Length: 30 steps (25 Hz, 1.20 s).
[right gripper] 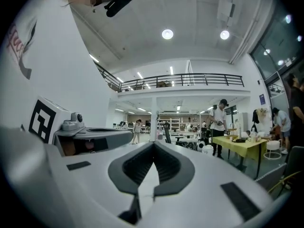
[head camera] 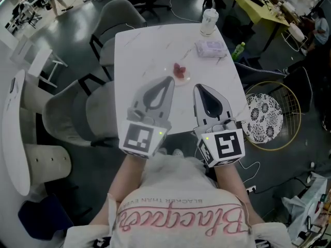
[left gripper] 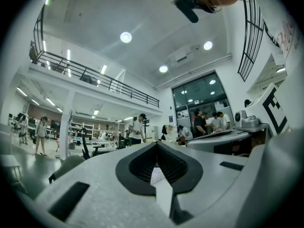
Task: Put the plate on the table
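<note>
A small clear plate (head camera: 186, 77) with red fruit on it rests on the white marble table (head camera: 145, 53), near the middle. My left gripper (head camera: 168, 80) hovers over the table's near half, its tip just left of the plate; its jaws meet at the tip with nothing between them. My right gripper (head camera: 198, 88) is beside it, just right of and nearer than the plate, also shut and empty. The left gripper (left gripper: 156, 144) and right gripper (right gripper: 153, 144) views look out level across the hall, so neither shows the plate or the table.
A lidded white cup (head camera: 209, 21) and a pack of tissues (head camera: 210, 48) stand at the table's far right. Grey chairs (head camera: 77, 112) crowd the left side. A patterned round stool (head camera: 265, 118) and a green bottle (head camera: 238, 49) sit on the right. People stand far off.
</note>
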Each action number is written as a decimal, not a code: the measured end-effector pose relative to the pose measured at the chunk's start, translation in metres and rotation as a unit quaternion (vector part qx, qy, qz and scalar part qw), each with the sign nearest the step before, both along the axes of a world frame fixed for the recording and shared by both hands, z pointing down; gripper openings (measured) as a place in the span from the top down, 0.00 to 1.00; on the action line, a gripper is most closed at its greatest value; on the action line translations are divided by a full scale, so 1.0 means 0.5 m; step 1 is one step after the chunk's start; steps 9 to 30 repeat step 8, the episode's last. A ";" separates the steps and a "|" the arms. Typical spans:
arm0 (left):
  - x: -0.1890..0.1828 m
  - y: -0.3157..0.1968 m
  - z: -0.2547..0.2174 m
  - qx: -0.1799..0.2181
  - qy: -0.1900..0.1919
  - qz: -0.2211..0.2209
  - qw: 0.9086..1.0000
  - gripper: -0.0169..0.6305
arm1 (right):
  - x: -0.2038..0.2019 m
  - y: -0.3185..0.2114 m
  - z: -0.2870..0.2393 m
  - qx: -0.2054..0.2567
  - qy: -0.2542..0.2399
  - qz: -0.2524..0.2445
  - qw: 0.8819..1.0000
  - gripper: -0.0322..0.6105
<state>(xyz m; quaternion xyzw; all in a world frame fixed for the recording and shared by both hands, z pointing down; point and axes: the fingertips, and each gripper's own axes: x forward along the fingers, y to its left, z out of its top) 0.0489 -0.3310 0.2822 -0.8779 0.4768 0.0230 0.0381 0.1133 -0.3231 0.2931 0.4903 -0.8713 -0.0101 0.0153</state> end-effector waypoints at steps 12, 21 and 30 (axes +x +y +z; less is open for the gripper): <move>0.005 0.003 -0.004 -0.002 0.001 0.010 1.000 0.97 | -0.003 0.004 -0.004 0.004 0.000 0.002 1.000 0.95; 0.005 0.003 -0.004 -0.002 0.001 0.010 1.000 0.97 | -0.003 0.004 -0.004 0.004 0.000 0.002 1.000 0.95; 0.005 0.003 -0.004 -0.002 0.001 0.010 1.000 0.97 | -0.003 0.004 -0.004 0.004 0.000 0.002 1.000 0.95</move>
